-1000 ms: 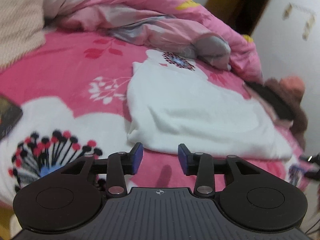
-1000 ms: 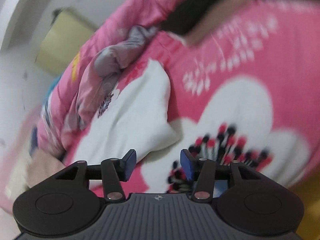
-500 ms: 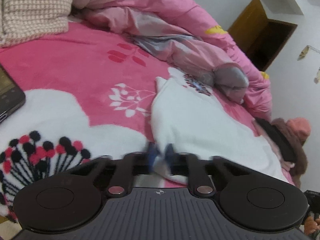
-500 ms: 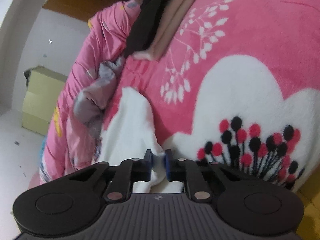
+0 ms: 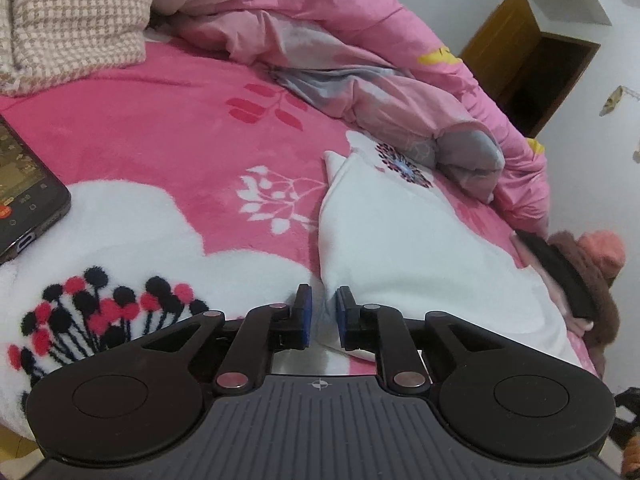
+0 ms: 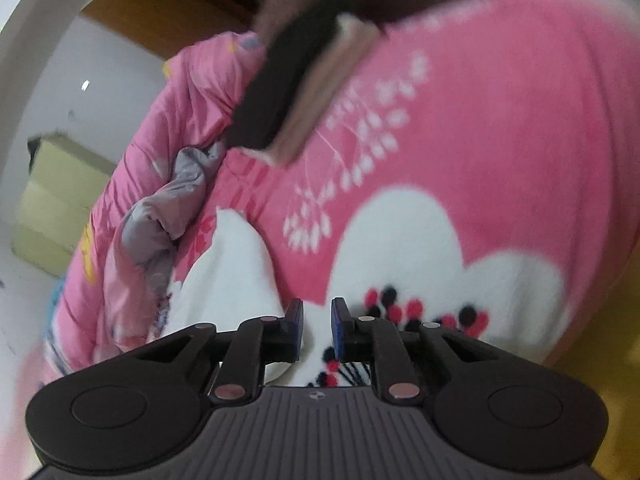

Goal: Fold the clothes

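Left wrist view: the white garment (image 5: 404, 248) corner is flanked by the narrowly parted left gripper (image 5: 323, 312) (grip unconfirmed), so slippage is risked when lifted.

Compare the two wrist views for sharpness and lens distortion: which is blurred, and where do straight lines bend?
Left wrist view: sharp; the white garment and phone are crisp, though the fisheye curves the bed toward the edges. Right wrist view: motion-blurred; the blanket print and dark folded clothes smear, while the right gripper stays sharp.
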Available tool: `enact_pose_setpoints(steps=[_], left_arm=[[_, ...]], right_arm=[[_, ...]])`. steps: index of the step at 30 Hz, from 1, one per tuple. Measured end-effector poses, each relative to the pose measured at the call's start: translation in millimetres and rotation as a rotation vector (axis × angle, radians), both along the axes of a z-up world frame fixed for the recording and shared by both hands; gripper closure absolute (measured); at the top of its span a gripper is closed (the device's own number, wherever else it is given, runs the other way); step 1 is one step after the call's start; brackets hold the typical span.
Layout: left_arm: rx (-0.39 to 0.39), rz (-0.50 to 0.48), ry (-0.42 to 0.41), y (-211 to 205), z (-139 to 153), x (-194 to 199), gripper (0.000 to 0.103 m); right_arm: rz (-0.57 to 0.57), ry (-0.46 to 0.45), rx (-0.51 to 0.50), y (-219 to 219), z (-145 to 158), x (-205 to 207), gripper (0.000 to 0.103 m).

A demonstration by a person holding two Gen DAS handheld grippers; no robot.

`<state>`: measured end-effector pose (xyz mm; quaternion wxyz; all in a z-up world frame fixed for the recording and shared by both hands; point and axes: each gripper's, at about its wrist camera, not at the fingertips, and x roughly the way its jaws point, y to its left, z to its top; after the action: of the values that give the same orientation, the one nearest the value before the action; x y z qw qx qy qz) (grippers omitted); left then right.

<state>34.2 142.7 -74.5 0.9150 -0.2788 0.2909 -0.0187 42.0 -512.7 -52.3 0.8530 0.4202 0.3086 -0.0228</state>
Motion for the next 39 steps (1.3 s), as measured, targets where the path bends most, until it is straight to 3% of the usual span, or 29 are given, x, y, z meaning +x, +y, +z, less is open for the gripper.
enact_pose_setpoints(steps=[3,7,8,9,12,15,16,21,23,26,29,32,33,34,35,38,39], left_arm=[[0.005,0.011,-0.007,0,1,-3,0.088],[0.024,0.02,-0.016,-1,1,-5,0.088],[0.029,0.018,-0.016,-2,1,-5,0.088],[0.032,0.017,-0.016,-2,1,-5,0.088],[0.029,0.016,-0.015,-1,0,-5,0.086],[0.011,0.02,-0.012,2,-1,-4,0.085],[0.01,0.02,-0.012,2,-1,-4,0.085],[0.014,0.041,-0.019,2,0,-7,0.084],[0.012,0.066,-0.021,4,1,-11,0.085],[-0.003,0.116,-0.022,15,2,-17,0.085],[0.015,0.133,-0.048,21,9,-22,0.085],[0.062,0.126,-0.089,23,20,-25,0.083],[0.066,0.111,-0.092,21,24,-22,0.081],[0.069,0.092,-0.098,19,28,-17,0.079],[0.07,0.074,-0.101,17,32,-11,0.07],[0.097,-0.024,-0.058,5,39,19,0.034],[0.114,-0.056,-0.038,1,41,31,0.033]], right_arm=[[0.178,-0.07,-0.126,43,22,12,0.087],[0.416,-0.07,-0.326,106,13,33,0.088],[0.421,-0.042,-0.425,113,5,34,0.088],[0.426,-0.02,-0.512,117,-2,33,0.097],[0.44,-0.008,-0.566,105,-5,12,0.097],[0.427,0.029,-0.675,99,10,-9,0.096],[0.427,0.003,-0.692,102,18,-13,0.096],[0.467,-0.162,-0.723,133,32,4,0.095],[0.451,-0.128,-0.751,134,16,15,0.094],[0.391,-0.081,-0.668,107,-5,12,0.099],[0.313,0.013,-0.755,97,1,-8,0.093],[0.306,0.014,-0.769,92,15,-18,0.093],[0.313,-0.026,-0.742,96,22,-17,0.093],[0.319,-0.067,-0.715,99,30,-17,0.093],[0.327,-0.106,-0.688,103,37,-15,0.093],[0.393,-0.201,-0.612,128,43,3,0.088],[0.408,-0.211,-0.598,137,40,11,0.087]])
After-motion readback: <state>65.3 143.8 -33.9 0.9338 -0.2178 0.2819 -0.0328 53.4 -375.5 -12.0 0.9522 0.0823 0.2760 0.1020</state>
